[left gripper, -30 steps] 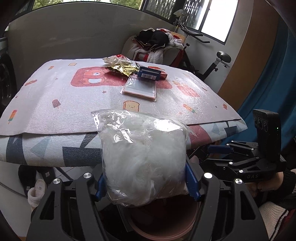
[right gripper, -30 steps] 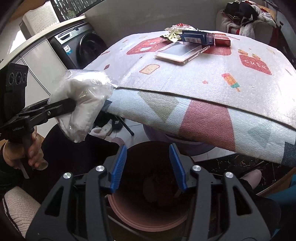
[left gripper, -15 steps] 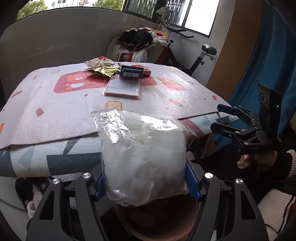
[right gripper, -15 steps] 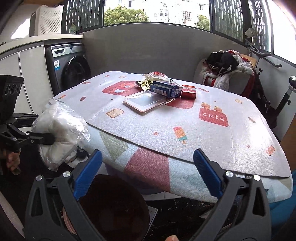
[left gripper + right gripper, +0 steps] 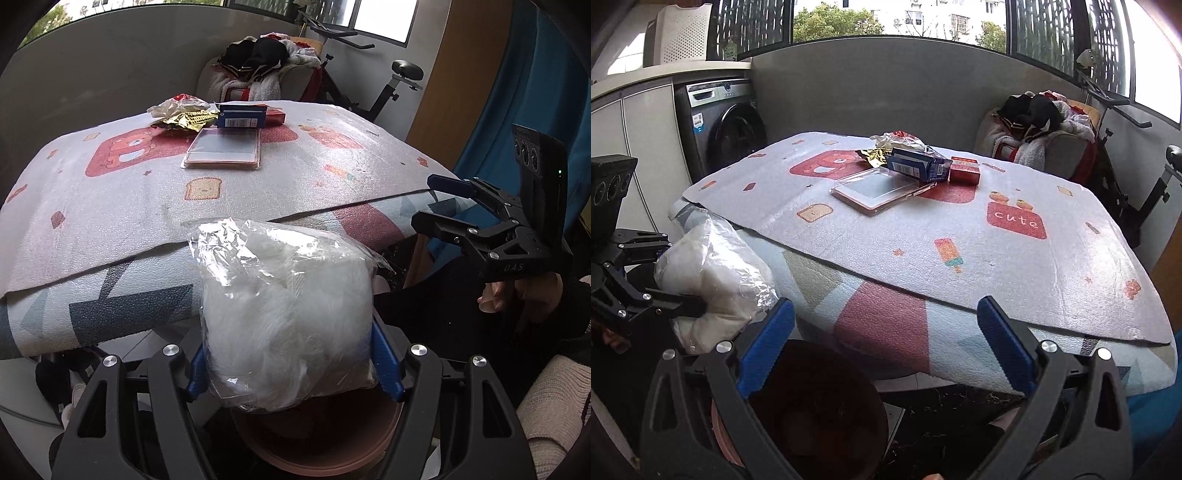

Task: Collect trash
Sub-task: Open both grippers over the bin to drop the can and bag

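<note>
In the left wrist view, a clear plastic bag of white fluffy fibre (image 5: 291, 317) is clamped low in the centre between the blue pads of the left gripper (image 5: 291, 363), whose jaws are opening, above a round brown bin (image 5: 314, 446). At right, the right gripper (image 5: 436, 199), marked "DAS", is seen spread wide and empty. In the right wrist view, "cute" is printed on the cartoon-patterned foam table mat (image 5: 1015, 221).

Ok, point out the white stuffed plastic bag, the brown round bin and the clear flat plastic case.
white stuffed plastic bag (image 5: 288, 317): left wrist view, bag's middle.
brown round bin (image 5: 812, 413): right wrist view, dark inside wall.
clear flat plastic case (image 5: 882, 190): right wrist view, lid's centre.
</note>
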The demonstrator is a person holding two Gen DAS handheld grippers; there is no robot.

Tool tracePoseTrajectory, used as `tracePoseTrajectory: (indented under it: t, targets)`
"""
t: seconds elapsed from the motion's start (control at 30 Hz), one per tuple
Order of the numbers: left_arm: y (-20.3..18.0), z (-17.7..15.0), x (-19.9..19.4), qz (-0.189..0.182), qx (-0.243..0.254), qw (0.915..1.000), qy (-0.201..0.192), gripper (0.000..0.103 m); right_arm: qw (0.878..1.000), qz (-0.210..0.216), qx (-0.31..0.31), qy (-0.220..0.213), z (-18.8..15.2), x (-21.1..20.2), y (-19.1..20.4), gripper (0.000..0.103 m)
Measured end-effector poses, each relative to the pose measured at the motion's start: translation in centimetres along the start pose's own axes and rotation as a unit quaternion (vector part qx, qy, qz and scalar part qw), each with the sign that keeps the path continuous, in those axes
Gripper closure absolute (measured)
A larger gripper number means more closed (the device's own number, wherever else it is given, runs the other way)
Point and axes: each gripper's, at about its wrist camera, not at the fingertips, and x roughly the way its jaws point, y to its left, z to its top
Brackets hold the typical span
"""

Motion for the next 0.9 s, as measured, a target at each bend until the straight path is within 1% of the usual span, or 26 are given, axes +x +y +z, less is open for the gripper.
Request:
tracePoseTrajectory:
  t: [0.1,0.2,0.27,0.37,0.53,0.67,0.77,0.9]
  targets:
    - [-0.3,-0.1,0.2,-0.002,0.007,1.0,0.003,0.032,1.0,0.0,-0.001,0.0,0.0,0.0,0.0,0.006]
    - [-0.5,-0.1,0.4,-0.003,0.012,0.9999,0.007,0.024,1.0,-0.001,-0.003,0.001,0.0,0.0,0.1,0.006]
    - [-0.6,-0.1,0.3,-0.005,0.013,0.9999,0.004,0.016,1.0,-0.001,-0.003,0.002,0.0,0.0,0.1,0.006]
    - [-0.2,-0.1,0.3,0.003,0.004,1.0,0.002,0.014,1.0,-0.001,-0.002,0.003,-0.1,0.1,0.2,0.006]
    - [1.3,0.1,0.0,0.029,-0.036,0.9989,-0.009,0.012,1.0,0.0,-0.002,0.004,-0.1,0.1,0.1,0.006]
    - [2.5,0.2,-0.5,0.039,-0.066,0.9968,-0.021,0.011,1.0,0.0,-0.002,0.005,-0.2,0.2,0.2,0.006]
    - [3.0,0.2,-0.9,0.046,-0.076,0.9956,-0.03,0.011,1.0,-0.001,-0.001,0.008,-0.2,0.3,0.2,0.006]
    - [3.1,0.3,-1.1,0.057,-0.079,0.9947,-0.032,0.011,1.0,-0.002,0.002,0.011,-0.2,0.5,0.0,0.006]
